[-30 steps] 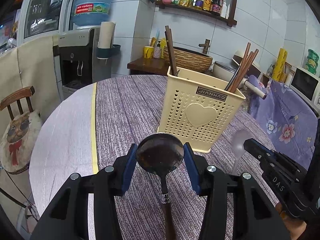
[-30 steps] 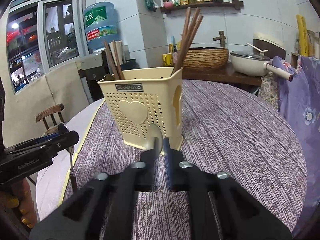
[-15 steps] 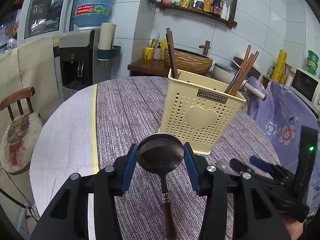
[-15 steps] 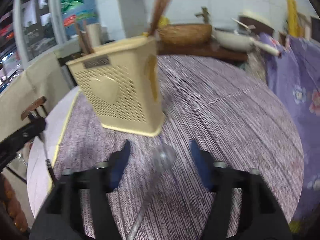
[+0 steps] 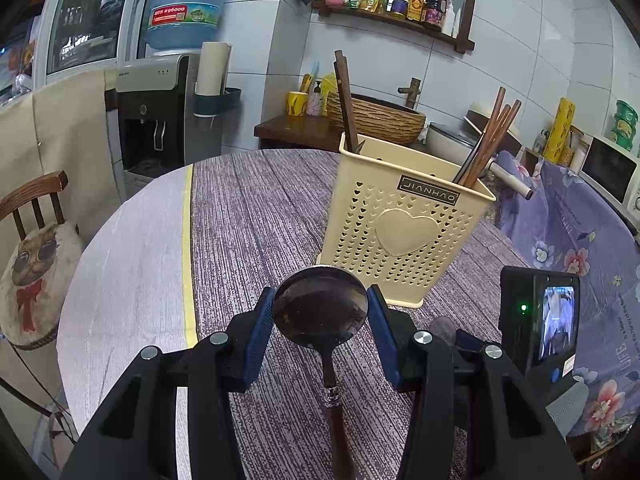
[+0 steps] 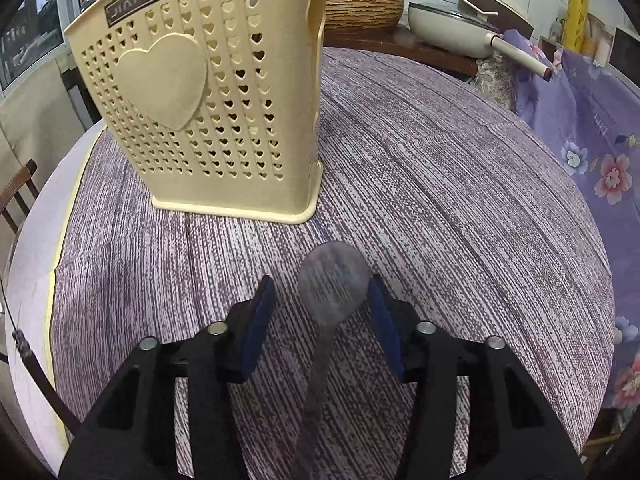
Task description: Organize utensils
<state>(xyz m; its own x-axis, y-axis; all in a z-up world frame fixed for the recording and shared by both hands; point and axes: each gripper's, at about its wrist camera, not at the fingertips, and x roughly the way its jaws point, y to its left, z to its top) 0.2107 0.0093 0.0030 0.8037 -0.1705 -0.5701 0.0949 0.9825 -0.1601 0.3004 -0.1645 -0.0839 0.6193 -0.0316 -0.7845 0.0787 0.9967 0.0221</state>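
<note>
The round table (image 5: 240, 220) carries one cream plastic utensil holder (image 5: 400, 232), standing upright toward its far side. There are two grippers and two loose spoons, one for each.

Your left gripper (image 5: 320, 312) has its pads closed on the rim of the dark spoon (image 5: 320, 308). The bowl is clamped on both sides and the wooden handle runs back under the tool, held on the near side of the holder.

Your right gripper (image 6: 318, 304) is low over the cloth and its jaws have just been closing. The silver spoon (image 6: 334, 284) lies flat on the table between them, near the holder's right front corner. The right pad looks to be at the bowl's edge, while the left pad stands clear, so the spoon is bracketed and not yet gripped.

This looks like the pick-up step for the second spoon. Your next move likely calls for finishing the squeeze squarely across the bowl and lifting it off the cloth. Then bring each spoon over the holder's open top and lower it in handle first.

In the holder already are two dark chopsticks (image 5: 346, 100) at the far left corner and at least three brown ones (image 5: 490, 140) leaning at the right; the exact count there is hard to tell.
</note>
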